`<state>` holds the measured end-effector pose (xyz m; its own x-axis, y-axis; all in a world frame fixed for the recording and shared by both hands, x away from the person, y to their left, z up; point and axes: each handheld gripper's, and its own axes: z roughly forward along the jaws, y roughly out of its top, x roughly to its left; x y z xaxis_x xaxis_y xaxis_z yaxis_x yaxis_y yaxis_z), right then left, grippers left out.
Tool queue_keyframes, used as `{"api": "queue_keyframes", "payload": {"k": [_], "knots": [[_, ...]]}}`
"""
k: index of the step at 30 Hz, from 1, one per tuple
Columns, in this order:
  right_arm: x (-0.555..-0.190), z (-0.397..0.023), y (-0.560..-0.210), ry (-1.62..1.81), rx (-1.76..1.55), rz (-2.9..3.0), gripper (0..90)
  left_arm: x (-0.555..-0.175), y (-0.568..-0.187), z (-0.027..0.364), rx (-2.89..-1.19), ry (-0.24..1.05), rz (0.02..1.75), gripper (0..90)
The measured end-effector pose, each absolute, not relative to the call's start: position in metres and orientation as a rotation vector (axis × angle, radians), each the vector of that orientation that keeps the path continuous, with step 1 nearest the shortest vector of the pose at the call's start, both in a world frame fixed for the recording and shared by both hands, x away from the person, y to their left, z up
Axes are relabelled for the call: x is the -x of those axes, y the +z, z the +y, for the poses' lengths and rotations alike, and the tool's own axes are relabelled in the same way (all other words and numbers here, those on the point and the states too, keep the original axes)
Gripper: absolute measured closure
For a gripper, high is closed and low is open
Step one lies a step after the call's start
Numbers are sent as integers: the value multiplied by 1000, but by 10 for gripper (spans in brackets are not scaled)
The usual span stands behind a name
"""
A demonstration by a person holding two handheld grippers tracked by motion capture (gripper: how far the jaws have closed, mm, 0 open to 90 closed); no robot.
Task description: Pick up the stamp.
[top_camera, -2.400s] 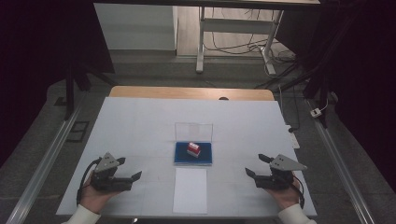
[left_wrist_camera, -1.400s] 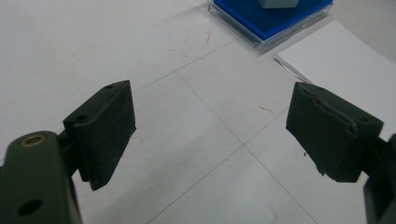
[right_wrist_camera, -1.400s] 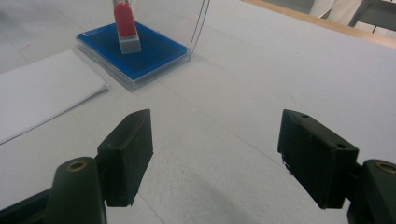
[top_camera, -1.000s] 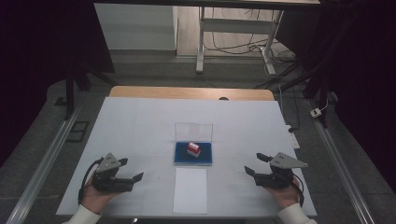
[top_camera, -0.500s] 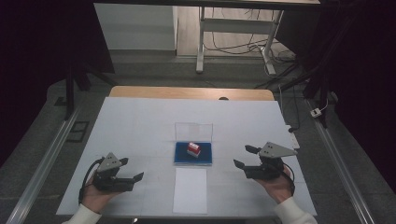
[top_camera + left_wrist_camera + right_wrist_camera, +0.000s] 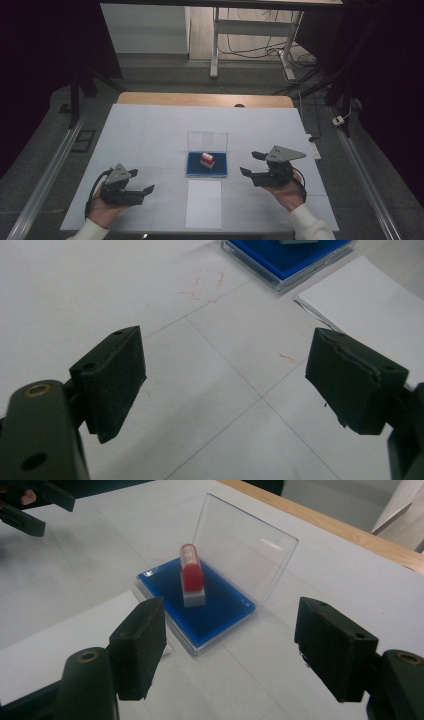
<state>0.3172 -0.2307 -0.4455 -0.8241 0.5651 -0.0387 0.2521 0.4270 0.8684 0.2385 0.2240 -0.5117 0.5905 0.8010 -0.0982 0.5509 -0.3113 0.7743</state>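
Note:
A red and white stamp (image 6: 207, 160) (image 6: 191, 580) stands on a blue ink pad (image 6: 207, 166) (image 6: 220, 610) inside a clear case whose lid (image 6: 207, 141) (image 6: 240, 555) is raised upright. My right gripper (image 6: 250, 163) (image 6: 230, 645) is open, held just right of the case and aimed at the stamp. My left gripper (image 6: 148, 190) (image 6: 225, 385) is open, low over the table at the front left, with nothing between its jaws. The blue pad's corner (image 6: 295, 257) is at the top of the left gripper view.
A white sheet of paper (image 6: 204, 203) (image 6: 370, 305) (image 6: 55, 635) lies in front of the case. White covering (image 6: 150, 130) spreads over the wooden table (image 6: 200, 99), with a wooden strip bare at the far edge. A small dark dot (image 6: 239, 105) sits near that far edge.
My right gripper has lifted and moved left toward the ink pad case. The left gripper has stayed in place.

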Motion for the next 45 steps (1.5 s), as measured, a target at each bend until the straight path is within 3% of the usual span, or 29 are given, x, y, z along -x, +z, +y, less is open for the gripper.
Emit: {"api": "queue_keyframes", "payload": {"k": [45], "knots": [[-361, -131, -464, 1244, -602, 2567, 309, -239, -514, 223, -2026, 397, 1065, 167]]}}
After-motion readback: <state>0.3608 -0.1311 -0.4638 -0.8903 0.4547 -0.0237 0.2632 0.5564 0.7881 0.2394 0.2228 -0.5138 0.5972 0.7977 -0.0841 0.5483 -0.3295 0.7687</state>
